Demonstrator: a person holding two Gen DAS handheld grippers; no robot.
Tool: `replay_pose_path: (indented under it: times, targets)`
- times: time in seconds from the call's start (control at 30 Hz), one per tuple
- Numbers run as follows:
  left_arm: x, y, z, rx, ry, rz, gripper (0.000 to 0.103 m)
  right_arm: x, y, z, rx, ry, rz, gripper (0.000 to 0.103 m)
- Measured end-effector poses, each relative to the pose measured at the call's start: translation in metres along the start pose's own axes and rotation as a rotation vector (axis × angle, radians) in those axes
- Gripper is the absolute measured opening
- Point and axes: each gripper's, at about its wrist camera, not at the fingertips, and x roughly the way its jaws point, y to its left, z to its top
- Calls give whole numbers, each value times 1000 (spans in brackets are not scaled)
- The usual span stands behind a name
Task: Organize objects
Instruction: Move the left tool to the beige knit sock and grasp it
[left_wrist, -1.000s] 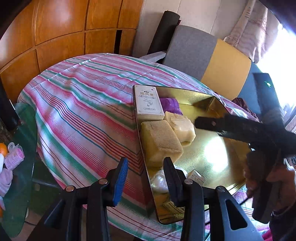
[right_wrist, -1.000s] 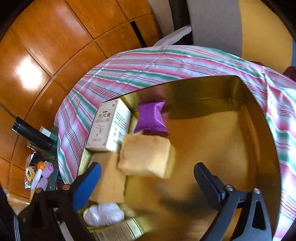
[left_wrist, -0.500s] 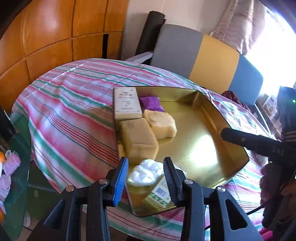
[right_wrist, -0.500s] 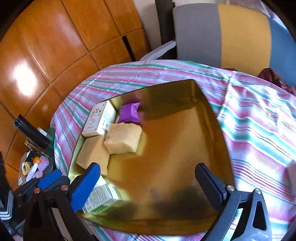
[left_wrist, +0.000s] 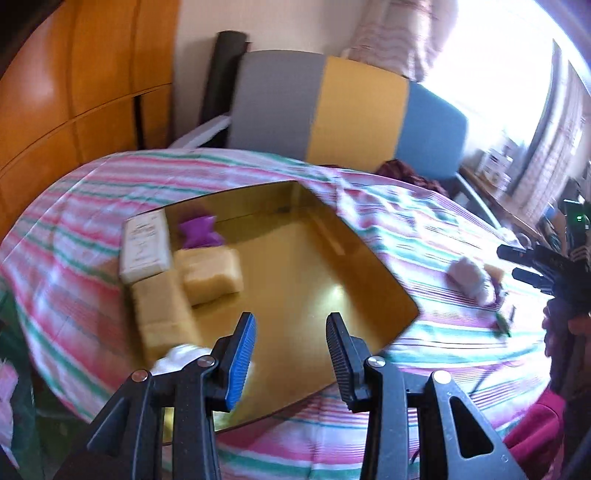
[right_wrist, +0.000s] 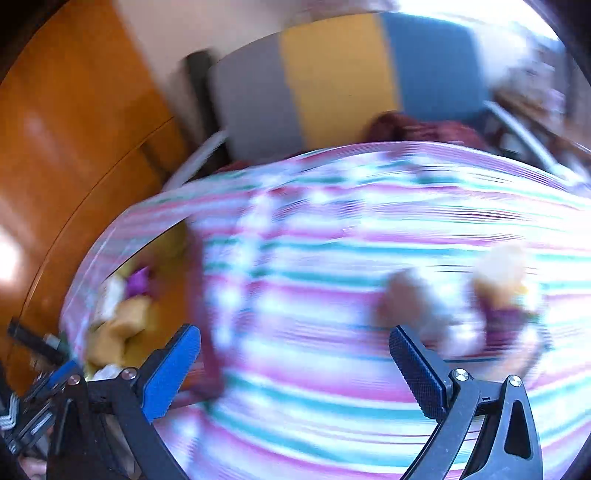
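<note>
Tray (left_wrist: 369, 266) mid-frame already holds a white box (left_wrist: 144, 243), purple packet (left_wrist: 199, 230) and sponges (left_wrist: 208, 273), so looks like the wide-open, empty right claw (right_wrist: 295, 363) needs to go for the blurry leftovers (right_wrist: 443, 310) on the tablecloth (right_wrist: 332, 258) at right, while the left claw (left_wrist: 291, 360) hangs narrow, empty.

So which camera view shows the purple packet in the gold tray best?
The left wrist view. There the purple packet lies fairly sharp near the far corner of the gold tray, beside the white box. The right wrist view shows it only as a small, blurred purple spot at the left edge.
</note>
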Motion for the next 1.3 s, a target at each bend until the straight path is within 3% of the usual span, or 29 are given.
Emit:
replay_pose_path:
  times: [0.2, 0.37, 0.57, 0.67, 0.93, 1.03, 1.1, 1.3]
  targets:
    - [12, -62, 16, 105, 17, -114, 39, -29, -124, 4, 315, -115, -167, 103]
    - [35, -117, 28, 158, 74, -223, 39, -28, -190, -13, 614, -121, -188, 103]
    - [78, -168, 34, 135, 178, -327, 43, -31, -191, -13, 628, -133, -140, 103]
    - [98, -187, 36, 109, 226, -383, 59, -32, -184, -13, 614, -138, -122, 103]
    - [150, -219, 46, 1, 325, -451, 69, -31, -182, -16, 621, -126, -67, 103]
    - [167, -228, 49, -39, 345, -455, 73, -30, -183, -17, 627, -125, -54, 103]
    - [178, -232, 52, -74, 349, -455, 82, -29, -184, -17, 630, -125, -46, 103]
    - [215, -245, 53, -165, 386, -426, 87, -28, -184, -17, 636, -127, -37, 103]
